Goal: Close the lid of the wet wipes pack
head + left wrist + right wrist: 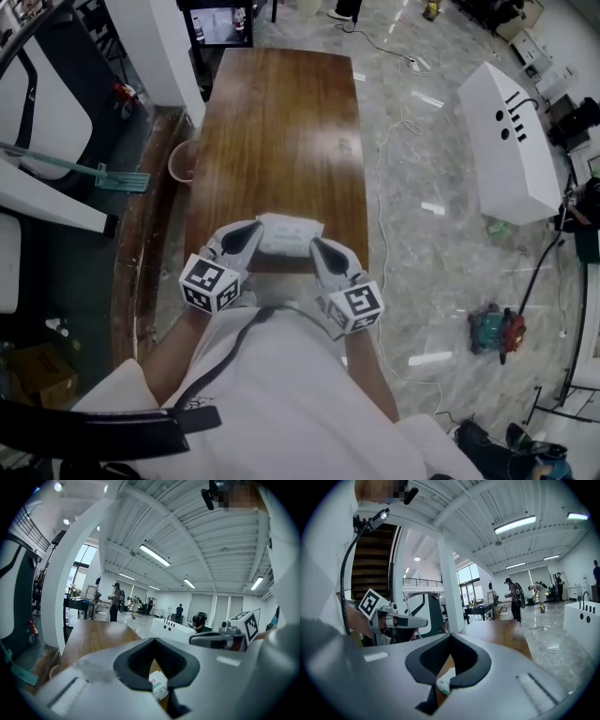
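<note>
Left gripper [253,231] and right gripper [319,246], shut and empty, flank wipes pack [291,234] in head view only.

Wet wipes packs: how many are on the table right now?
1. The wet wipes pack lies at the near end of the wooden table, between the left gripper and the right gripper. No other shows.

The head view looks steeply down from overhead onto the wooden surface [281,122]. Each gripper view rides close behind its fingers [136,663], facing nearly level along that surface, whose far end both share.
</note>
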Motion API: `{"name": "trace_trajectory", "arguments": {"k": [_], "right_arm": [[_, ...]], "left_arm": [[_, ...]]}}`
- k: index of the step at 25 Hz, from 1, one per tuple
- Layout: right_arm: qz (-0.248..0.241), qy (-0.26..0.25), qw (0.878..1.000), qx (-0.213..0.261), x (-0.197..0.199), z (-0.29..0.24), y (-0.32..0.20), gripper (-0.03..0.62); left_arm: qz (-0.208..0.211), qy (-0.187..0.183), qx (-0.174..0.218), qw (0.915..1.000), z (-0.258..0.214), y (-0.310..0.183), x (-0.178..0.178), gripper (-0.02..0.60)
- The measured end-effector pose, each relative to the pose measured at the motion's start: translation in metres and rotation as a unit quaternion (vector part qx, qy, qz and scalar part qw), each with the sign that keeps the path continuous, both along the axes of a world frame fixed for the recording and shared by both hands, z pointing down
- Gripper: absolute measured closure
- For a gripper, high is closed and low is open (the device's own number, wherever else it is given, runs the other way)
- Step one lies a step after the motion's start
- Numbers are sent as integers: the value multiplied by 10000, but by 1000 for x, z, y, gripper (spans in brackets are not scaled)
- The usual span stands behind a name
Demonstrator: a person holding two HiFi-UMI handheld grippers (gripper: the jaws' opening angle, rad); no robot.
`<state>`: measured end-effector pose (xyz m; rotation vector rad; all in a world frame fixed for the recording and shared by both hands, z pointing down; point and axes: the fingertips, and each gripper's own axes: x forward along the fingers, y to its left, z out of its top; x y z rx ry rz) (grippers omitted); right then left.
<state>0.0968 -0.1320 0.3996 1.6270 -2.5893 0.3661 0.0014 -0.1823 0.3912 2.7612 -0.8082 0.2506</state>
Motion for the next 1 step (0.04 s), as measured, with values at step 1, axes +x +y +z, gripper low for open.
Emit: {"name": "trace_trajectory", "arguments": {"k": [1], "right_arm": [[1,11,10000,3,0,1,-2,586]], "left_arm": [[9,-11,2,10000,1,-2,-1,580]]}}
